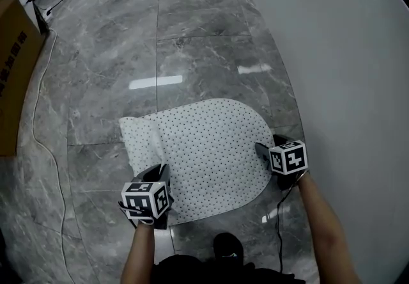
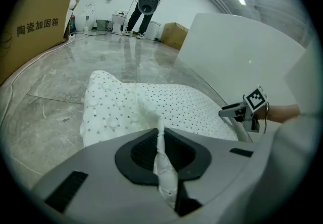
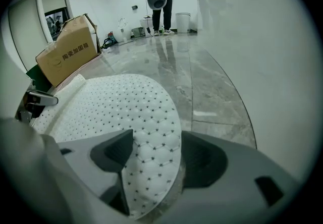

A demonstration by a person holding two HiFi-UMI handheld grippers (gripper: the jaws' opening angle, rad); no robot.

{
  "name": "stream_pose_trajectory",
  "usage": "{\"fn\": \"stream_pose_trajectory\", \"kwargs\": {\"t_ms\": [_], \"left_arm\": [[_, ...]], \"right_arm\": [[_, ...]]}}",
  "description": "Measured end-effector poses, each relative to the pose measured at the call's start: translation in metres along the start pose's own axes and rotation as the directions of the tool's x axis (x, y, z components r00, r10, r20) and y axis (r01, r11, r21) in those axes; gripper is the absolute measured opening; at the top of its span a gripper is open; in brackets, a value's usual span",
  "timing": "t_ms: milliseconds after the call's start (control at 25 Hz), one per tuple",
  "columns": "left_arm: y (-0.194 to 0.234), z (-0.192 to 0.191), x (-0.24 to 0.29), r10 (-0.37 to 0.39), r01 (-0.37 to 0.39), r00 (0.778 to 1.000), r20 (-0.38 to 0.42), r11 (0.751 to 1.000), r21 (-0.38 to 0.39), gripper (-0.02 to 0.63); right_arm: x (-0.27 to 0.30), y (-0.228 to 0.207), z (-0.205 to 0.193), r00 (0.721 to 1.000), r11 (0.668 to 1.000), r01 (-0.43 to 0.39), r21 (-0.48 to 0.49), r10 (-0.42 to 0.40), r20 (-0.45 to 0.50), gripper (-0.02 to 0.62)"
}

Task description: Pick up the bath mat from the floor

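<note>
Mat (image 1: 211, 148) lies mid-frame on floor (image 1: 192, 52); left tool (image 1: 160, 173) clenched on its lower-left edge, right tool (image 1: 262, 150) released, straddling right edge.

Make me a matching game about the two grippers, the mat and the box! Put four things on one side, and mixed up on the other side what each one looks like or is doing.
Things:
1. left gripper
2. right gripper
3. bath mat
4. cardboard box

Descriptions:
A. brown, off to the side
B. jaws wide apart, with the mat's round edge between them
C. white with small dark dots
D. pinched shut on a fold of the mat

Pairs: 1-D, 2-B, 3-C, 4-A
</note>
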State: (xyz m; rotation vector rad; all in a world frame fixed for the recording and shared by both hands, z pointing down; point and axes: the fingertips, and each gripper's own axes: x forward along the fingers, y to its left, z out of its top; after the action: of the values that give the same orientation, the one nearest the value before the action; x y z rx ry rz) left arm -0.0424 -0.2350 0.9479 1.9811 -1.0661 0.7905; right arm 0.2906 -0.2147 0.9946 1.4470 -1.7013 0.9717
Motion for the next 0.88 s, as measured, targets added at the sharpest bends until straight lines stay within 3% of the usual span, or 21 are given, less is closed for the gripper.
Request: {"fn": "stream_pose_trajectory", "kwargs": {"t_ms": [160, 400, 880], "left_arm": [[0.002, -0.003, -0.003, 0.000, 0.000, 1.000, 0.000, 1.000, -0.008, 0.025], [0.010, -0.003, -0.007, 0.005, -0.005, 1.000, 0.010, 0.999, -0.034, 0.026], [0.021, -0.008, -0.025, 0.031, -0.029, 0.999, 0.034, 0.998, -0.055, 0.026]], "right_arm": [[-0.001, 0.005, 0.000, 0.999, 0.998, 0.024, 0.060, -0.026, 0.031, 0.299], [-0.001, 0.021, -0.002, 1.000, 0.999, 0.004, 0.050, -0.004, 0.005, 0.267], [-0.017, 0.050, 0.002, 0.998, 0.999, -0.013, 0.053, 0.010, 0.058, 0.081]]}}
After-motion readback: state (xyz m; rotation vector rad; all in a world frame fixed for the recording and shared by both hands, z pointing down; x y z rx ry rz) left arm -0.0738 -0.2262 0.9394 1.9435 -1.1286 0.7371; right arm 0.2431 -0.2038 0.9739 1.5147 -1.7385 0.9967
